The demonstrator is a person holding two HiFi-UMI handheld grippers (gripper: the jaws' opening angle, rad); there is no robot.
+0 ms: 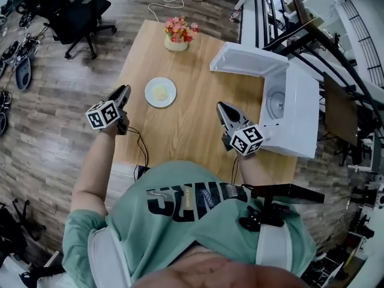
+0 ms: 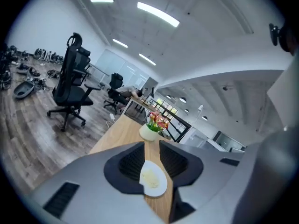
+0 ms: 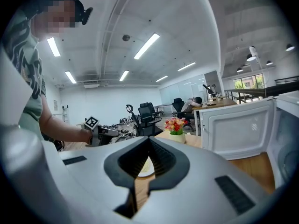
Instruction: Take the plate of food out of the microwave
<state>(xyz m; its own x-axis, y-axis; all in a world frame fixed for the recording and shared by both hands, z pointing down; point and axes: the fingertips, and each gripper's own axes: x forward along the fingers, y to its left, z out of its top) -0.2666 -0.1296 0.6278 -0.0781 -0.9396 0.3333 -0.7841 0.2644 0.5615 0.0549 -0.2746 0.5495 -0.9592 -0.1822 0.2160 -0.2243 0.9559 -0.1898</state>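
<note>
A white plate of pale food (image 1: 161, 92) lies on the wooden table (image 1: 186, 134), outside the white microwave (image 1: 297, 113), whose door (image 1: 246, 60) stands swung open. My left gripper (image 1: 124, 90) hovers at the table's left edge, just left of the plate, jaws apart and empty. In the left gripper view the plate (image 2: 153, 180) shows through the gap of that gripper (image 2: 152, 143). My right gripper (image 1: 222, 107) hangs over the table near the microwave's front, jaws together and empty. In the right gripper view the plate (image 3: 145, 168) peeks from behind the right gripper (image 3: 149, 140).
A pot of red and pink flowers (image 1: 178, 33) stands at the table's far end. A black office chair (image 1: 78, 14) sits on the floor to the far left. The turntable (image 1: 276, 101) shows inside the microwave. A railing runs behind the microwave.
</note>
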